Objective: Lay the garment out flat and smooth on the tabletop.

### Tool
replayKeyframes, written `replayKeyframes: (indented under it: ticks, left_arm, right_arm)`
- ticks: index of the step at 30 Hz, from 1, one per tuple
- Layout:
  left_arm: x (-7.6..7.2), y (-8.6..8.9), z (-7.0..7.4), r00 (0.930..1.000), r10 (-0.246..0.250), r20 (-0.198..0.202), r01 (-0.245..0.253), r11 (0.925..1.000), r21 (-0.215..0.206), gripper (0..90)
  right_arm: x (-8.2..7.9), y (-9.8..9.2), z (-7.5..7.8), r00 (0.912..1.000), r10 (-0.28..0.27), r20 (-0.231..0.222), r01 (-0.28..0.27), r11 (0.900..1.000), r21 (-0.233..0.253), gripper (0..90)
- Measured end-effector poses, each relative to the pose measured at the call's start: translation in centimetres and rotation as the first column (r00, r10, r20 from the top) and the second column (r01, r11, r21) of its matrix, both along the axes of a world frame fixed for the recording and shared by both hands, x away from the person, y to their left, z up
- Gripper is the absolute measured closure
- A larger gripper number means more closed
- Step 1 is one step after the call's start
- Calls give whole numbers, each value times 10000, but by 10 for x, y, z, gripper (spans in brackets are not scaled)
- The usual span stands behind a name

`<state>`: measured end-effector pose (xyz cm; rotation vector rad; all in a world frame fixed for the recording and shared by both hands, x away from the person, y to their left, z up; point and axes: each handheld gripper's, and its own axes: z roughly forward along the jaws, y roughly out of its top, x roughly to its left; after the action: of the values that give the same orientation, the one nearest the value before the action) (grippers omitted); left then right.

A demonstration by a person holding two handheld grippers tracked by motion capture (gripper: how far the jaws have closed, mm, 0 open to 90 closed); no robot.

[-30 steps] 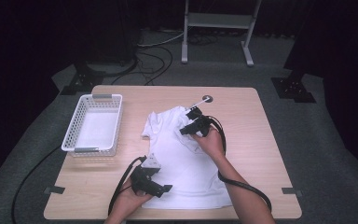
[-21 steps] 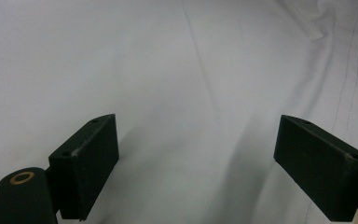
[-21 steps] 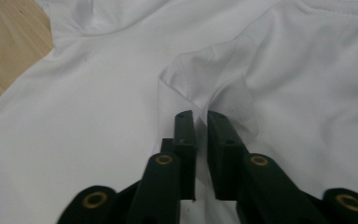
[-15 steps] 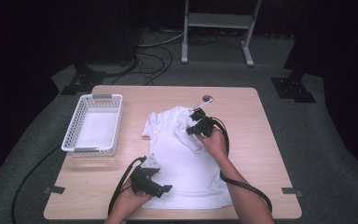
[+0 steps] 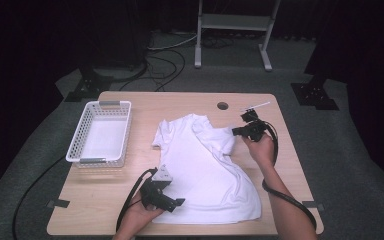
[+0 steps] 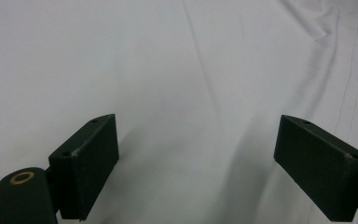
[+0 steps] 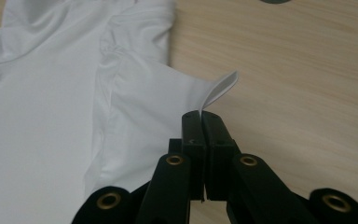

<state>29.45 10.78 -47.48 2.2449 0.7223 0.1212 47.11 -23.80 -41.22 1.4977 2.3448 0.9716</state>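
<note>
While the white T-shirt [image 5: 205, 170] lies spread across the middle of the wooden surface [image 5: 290, 150], the right gripper [image 5: 244, 131] has its fingers pressed together on the edge of the right sleeve [image 7: 144, 107], a small flap of fabric curling up past the fingertips in the right gripper view. The left gripper [image 5: 172, 204] sits at the near left corner of the shirt by the hem, its fingers [image 6: 86, 163] spread wide over the cloth and pinching nothing.

The step in hand looks like drawing the sleeve outward to flatten it, or lifting it to begin a fold. To do it well, the pinch should hold only the sleeve edge, which looks thin and slippery, so the pull ought to run slow and low along the surface, not upward. The left gripper would help most by pressing down on or clamping the hem, so the body of the shirt does not slide after the sleeve. Wrinkles near the collar [image 5: 192, 120] suggest the fabric bunches easily; a steady, even tension should smooth them. The white basket [image 5: 100, 132] stands well apart at the left, out of the way.
</note>
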Motion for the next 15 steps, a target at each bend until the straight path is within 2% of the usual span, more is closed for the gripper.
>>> replayKeyframes:
  ticks: [7,15]
  left_arm:
    - [0,-1,0,10000,10,13,-10,10000,30,124]
    - [-1,-2,0,10000,52,39,-52,9999,106,117]
  right_arm:
    - [-1,-49,2,9942,-1073,66,1073,9942,22,889]
    - [-4,-92,-6,9787,-2052,-88,2051,9786,-162,889]
